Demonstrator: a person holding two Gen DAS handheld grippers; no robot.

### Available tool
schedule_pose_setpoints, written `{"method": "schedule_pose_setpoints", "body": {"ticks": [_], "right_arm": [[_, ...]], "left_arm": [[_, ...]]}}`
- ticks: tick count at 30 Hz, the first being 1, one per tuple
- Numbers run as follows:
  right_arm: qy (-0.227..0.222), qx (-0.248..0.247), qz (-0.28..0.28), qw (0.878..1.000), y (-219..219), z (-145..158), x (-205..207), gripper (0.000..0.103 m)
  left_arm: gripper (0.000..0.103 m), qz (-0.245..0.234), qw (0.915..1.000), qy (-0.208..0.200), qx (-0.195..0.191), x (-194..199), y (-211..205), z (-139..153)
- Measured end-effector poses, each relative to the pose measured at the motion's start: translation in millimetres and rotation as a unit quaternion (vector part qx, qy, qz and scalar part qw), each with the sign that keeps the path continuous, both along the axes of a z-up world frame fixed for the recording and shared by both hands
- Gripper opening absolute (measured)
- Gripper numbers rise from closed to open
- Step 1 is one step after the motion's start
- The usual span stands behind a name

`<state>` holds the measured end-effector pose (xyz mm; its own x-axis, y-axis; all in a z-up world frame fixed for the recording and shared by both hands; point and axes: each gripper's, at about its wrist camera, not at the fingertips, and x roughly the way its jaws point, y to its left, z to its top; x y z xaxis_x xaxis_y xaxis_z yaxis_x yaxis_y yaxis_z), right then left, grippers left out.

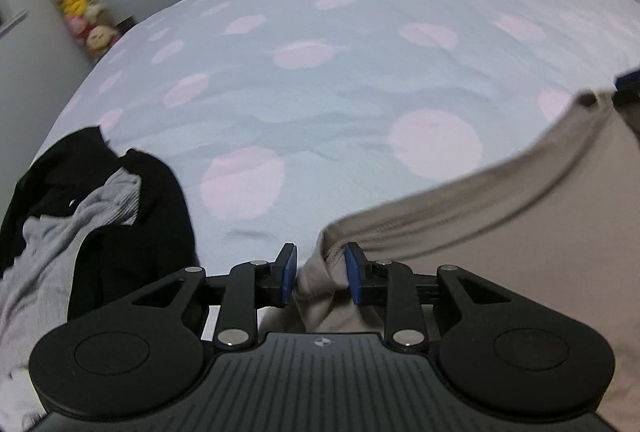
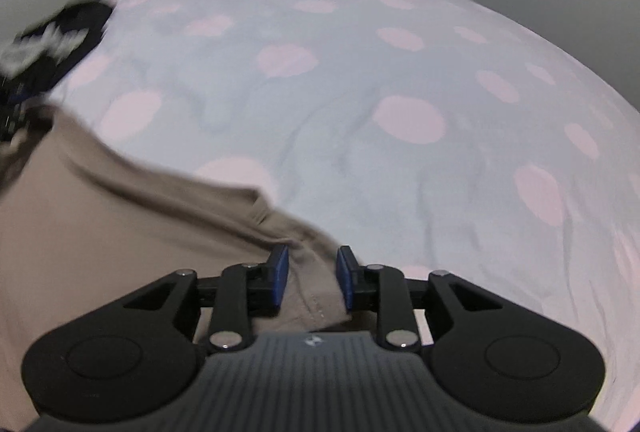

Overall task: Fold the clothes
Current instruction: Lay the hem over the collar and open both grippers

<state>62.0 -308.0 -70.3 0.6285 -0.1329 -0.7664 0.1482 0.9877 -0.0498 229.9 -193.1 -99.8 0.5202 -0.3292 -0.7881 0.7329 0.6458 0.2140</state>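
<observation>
Left gripper [image 1: 320, 274]: blue-padded fingers [image 1: 289, 272] part-way closed, a bunched corner of the beige knit garment with a stitched hem [image 1: 500, 224] pinched between them. Cloth fills the gap; pad contact on the far side is hidden by the fold.

Right gripper [image 2: 310, 278]: jaws at a similar width, blue pads [image 2: 280, 278] on either side of the same beige garment [image 2: 120, 240]. A hem with visible stitching runs down between the pads. Fabric appears held, though the actual contact is masked by cloth.

Garment spans between the two grippers, hem edge raised above the pale blue bedsheet with pink polka dots [image 1: 320, 92], and its lower part is cut off by the frame in both views. Shape of garment not determinable.

Pile of black and grey clothing [image 1: 80, 216] lies on the sheet to the left of the left gripper; it is partly cropped and blurred in the right wrist view. Row of colourful plush toys [image 1: 76, 0] against the wall, out of focus, individual items unreadable. Right wrist view is motion-blurred throughout.
</observation>
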Motion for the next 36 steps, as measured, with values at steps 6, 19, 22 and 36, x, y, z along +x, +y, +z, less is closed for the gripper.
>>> {"method": "schedule_pose_setpoints", "body": {"ticks": [6, 19, 22, 36], "right_arm": [[-0.029, 0.005, -0.051, 0.998, -10.6, 19.1, -15.2, 0.036], [-0.035, 0.091, -0.108, 0.989, -3.7, 14.5, -62.0, 0.036], [-0.033, 0.132, -0.131, 0.982, -11.6, 4.6, -59.6, 0.036], [-0.073, 0.091, -0.144, 0.983, -19.0, -3.8, -43.7, 0.004]], "left_arm": [[0.028, 0.048, 0.9982, -0.013, -0.034, 3.1, 15.2, 22.8], [0.039, 0.109, 0.9861, 0.056, -0.113, -23.3, 53.7, 28.9], [0.039, 0.135, 0.9751, 0.092, -0.150, -12.7, 57.8, 18.0], [0.000, 0.166, 0.9751, 0.060, -0.134, -6.6, 61.5, -1.2]]}}
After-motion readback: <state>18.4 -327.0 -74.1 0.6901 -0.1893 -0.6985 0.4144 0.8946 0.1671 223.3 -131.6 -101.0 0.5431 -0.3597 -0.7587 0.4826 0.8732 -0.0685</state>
